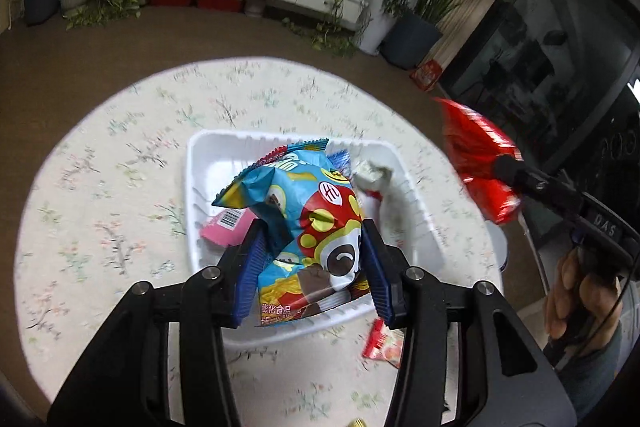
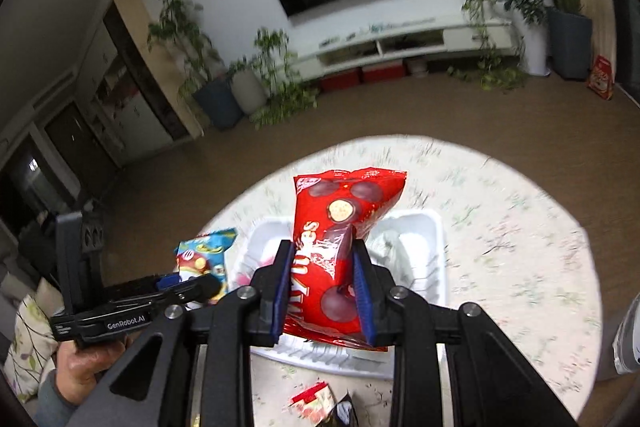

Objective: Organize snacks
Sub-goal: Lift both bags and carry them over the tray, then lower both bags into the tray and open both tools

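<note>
My left gripper [image 1: 312,231] is shut on a blue snack bag [image 1: 304,223] with a panda print and holds it above the white tray [image 1: 208,155]. My right gripper [image 2: 320,251] is shut on a red chocolate-ball bag [image 2: 340,227] and holds it over the same tray [image 2: 432,227]. The red bag [image 1: 480,167] also shows at the right of the left wrist view, and the blue bag [image 2: 204,255] at the left of the right wrist view. A pink packet [image 1: 226,225] and a crumpled white wrapper [image 1: 372,173] lie in the tray.
The tray sits on a round table with a floral cloth [image 1: 100,187]. A small red and white packet [image 1: 382,345] lies on the cloth in front of the tray, also seen in the right wrist view [image 2: 312,397] next to a dark packet [image 2: 346,411]. Potted plants and a TV stand are beyond.
</note>
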`<state>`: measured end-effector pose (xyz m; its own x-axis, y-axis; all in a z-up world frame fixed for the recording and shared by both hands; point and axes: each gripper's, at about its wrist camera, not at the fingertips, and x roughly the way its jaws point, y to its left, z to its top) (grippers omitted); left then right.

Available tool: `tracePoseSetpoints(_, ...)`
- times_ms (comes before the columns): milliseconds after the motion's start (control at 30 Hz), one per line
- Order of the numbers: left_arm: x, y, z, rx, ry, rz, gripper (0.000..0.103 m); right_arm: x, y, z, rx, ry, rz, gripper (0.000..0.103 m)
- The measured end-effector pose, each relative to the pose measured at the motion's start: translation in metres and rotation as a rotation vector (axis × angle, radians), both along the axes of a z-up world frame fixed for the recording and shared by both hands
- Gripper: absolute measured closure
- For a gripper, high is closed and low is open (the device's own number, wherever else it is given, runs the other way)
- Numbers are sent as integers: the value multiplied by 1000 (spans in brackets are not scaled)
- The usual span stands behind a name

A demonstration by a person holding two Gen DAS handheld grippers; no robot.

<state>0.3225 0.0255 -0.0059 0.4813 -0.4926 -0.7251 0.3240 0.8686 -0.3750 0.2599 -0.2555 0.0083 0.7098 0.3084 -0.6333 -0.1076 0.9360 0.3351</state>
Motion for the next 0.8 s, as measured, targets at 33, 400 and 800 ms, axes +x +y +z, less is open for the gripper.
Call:
tracePoseSetpoints(33,2,-6,-9,6,12,-8,59,7,6,-13,-13,26,5,72)
tracePoseSetpoints(400,17,-36,-60,48,38,-35,59,33,12,-71,-67,119,2,72)
tracePoseSetpoints(800,18,-51,-75,94,27,-43,51,41,31,-87,-147,133,37,69)
